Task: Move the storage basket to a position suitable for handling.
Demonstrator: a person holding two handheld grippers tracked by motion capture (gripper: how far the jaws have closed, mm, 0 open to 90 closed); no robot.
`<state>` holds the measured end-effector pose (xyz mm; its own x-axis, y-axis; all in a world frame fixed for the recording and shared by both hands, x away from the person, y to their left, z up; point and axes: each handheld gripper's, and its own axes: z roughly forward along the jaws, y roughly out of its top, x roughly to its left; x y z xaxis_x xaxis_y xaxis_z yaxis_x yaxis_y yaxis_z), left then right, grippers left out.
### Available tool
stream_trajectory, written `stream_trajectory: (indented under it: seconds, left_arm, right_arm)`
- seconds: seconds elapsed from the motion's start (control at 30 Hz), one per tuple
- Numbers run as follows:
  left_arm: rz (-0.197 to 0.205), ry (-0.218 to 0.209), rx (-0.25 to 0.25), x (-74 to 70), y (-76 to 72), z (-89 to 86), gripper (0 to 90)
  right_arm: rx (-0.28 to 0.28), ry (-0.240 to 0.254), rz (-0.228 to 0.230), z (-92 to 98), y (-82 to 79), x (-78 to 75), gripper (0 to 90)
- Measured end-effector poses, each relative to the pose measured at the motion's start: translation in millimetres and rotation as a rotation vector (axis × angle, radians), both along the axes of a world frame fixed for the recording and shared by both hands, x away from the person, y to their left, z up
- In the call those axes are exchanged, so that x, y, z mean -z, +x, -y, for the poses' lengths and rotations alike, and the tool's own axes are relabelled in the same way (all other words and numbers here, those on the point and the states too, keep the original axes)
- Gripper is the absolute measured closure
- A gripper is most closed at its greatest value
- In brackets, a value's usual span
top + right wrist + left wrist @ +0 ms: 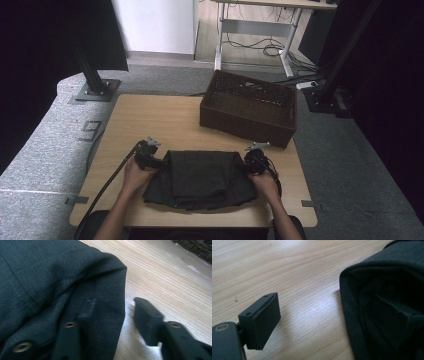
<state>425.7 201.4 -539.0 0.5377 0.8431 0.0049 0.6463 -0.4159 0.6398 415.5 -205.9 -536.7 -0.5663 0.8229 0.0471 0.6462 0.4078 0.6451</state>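
A folded dark cloth [200,180] lies on the wooden table [150,120] near its front edge. My left gripper [150,159] is at the cloth's left edge, held by a hand. In the left gripper view it [332,322] is open: one jaw rests over bare wood, the other is tucked into a fold of the cloth [387,290]. My right gripper [255,161] is at the cloth's right edge. In the right gripper view it [116,317] is open too, one jaw over the cloth [50,277], the other over the table, with the cloth's edge between them.
A dark woven basket [247,107] stands at the table's back right, close behind the right gripper. Black frame posts [92,75] rise off the table's back left and right. Bare wood stretches behind and left of the cloth.
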Motion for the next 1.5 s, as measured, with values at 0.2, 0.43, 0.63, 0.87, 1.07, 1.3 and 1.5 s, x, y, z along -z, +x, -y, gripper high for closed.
stream_trajectory:
  seconds: [0.2,0.43,0.63,0.87,1.07,1.3,1.5]
  left_arm:
    - [0.014,-0.004,-0.006,1.3,-7.0,0.6,14.3]
    - [-0.005,-0.024,0.016,2.0,-17.4,-1.2,14.4]
    - [-0.018,-0.037,0.047,2.4,-35.3,-2.0,14.4]
    - [-0.011,-0.028,0.093,2.3,-59.9,-2.9,14.3]
    - [-0.013,-0.018,0.11,1.4,-68.9,-2.9,14.3]
    - [-0.002,-0.007,0.118,1.0,-81.2,-1.7,14.4]
    - [-0.013,-0.021,0.129,1.7,-94.0,-3.6,14.4]
  right_arm:
    - [-0.021,0.006,-0.002,0.7,-6.8,-0.3,73.8]
    - [-0.05,0.009,-0.007,2.8,-20.9,-0.4,76.8]
    - [-0.081,0.01,-0.009,6.6,-39.5,-0.4,76.5]
    - [-0.12,0.01,-0.015,9.6,-57.4,-0.6,75.3]
    - [-0.145,0.006,-0.017,10.2,-71.3,-1.0,74.3]
    - [-0.157,0.011,-0.031,11.4,-84.4,-1.4,73.1]
    - [-0.174,0.017,-0.045,13.1,-94.0,-1.9,72.7]
